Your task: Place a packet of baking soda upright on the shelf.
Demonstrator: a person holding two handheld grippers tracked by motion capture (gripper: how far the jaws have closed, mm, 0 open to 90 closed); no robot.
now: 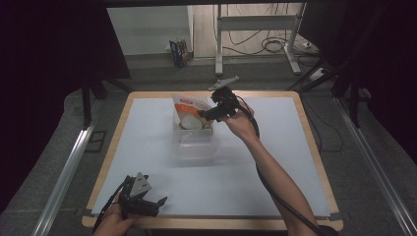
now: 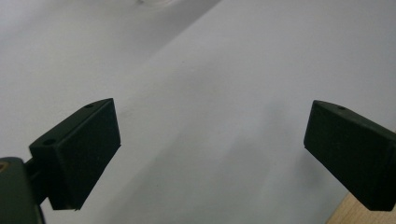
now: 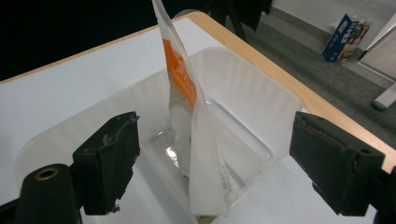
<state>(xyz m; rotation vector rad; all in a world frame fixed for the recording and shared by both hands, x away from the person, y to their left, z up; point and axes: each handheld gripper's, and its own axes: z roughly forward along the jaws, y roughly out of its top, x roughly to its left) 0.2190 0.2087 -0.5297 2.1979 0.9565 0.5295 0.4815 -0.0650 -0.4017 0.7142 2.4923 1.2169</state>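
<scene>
Right tongs [image 3: 212, 154]: spread wide, jaws standing clear either side of the pouch, pinching nothing; seen from above they hover at the bin's far right corner [image 1: 216, 112].
Left tongs [image 2: 210, 149]: spread, nothing between the jaws but bare sheet; they rest at the desk's 7 o'clock corner [image 1: 152, 204], well apart from the work.
Pouch [image 3: 187, 107]: white with an orange panel, standing on edge inside the bin, leaning against the far wall; long axis runs up and away toward 12 o'clock from the right tongs.
Bin [image 3: 261, 107]: clear plastic, open-topped, just beyond desk centre toward 12 o'clock [image 1: 194, 145].
Key relation: the pouch's thin edge sits dead ahead between the right jaws; the right hand [image 1: 239, 123] is by far the nearer.
Judgement: pouch looks released; a straight lift would clear it.
Desk [image 1: 275, 162]: white sheet, wood rim.
</scene>
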